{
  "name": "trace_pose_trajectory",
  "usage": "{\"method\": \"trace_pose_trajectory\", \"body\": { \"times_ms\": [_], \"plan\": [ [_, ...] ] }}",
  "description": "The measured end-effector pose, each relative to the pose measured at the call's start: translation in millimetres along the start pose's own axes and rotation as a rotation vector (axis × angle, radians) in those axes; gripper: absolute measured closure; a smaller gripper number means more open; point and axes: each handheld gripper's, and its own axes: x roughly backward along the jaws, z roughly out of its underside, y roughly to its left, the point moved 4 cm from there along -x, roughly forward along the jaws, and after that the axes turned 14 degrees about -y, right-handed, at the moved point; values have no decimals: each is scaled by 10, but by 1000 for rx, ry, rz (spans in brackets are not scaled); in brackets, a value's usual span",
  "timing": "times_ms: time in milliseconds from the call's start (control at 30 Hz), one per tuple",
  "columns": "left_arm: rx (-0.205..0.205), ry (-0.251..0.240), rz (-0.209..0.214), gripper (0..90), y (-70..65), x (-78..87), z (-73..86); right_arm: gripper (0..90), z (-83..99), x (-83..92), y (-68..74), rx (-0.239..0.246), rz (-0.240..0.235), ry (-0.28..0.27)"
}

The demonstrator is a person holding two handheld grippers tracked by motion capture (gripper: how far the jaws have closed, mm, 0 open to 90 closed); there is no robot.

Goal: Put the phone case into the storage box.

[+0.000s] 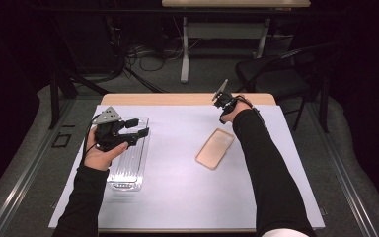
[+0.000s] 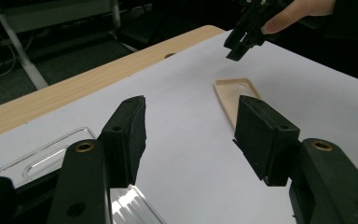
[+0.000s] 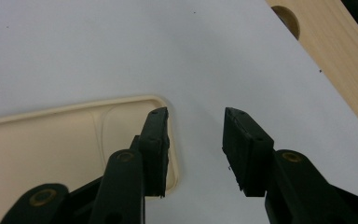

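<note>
A beige phone case (image 1: 215, 148) lies open side up on the white sheet, right of the middle. My right gripper (image 1: 223, 106) hangs above the case's far end near the table's back edge. In the right gripper view it (image 3: 196, 140) stands open, its left jaw over the beige case's corner (image 3: 65, 149), nothing between the jaws. A clear plastic case (image 1: 128, 158) lies at the left. My left gripper (image 1: 143, 127) hovers over its far end, open and empty. In the left gripper view, that gripper (image 2: 191, 135) points toward the beige case (image 2: 233, 93) and the right gripper (image 2: 242, 39).
The white sheet (image 1: 177, 182) covers most of the wooden table, whose bare strip (image 1: 177, 98) runs along the back with a hole (image 3: 286, 18) in it. Beyond the table stand a dark chair (image 1: 276, 74) and another table's leg (image 1: 185, 49), with cables on the floor.
</note>
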Motion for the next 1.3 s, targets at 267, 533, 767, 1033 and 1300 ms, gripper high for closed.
{"method": "trace_pose_trajectory", "body": {
  "times_ms": [267,533,767,1033,1300],
  "plan": [
    [30,35,-29,432,30,14,34,630,41,-58,-26,25,-23,30],
    [59,31,-51,329,46,30,44,703,117,-169,-21,30,-73,106],
    [80,35,-63,277,66,45,53,686,179,-273,14,39,-100,162],
    [71,39,-64,235,47,35,55,719,246,-340,38,55,-107,139],
    [66,38,-67,234,45,31,56,748,271,-346,19,65,-100,137]
  ]
}}
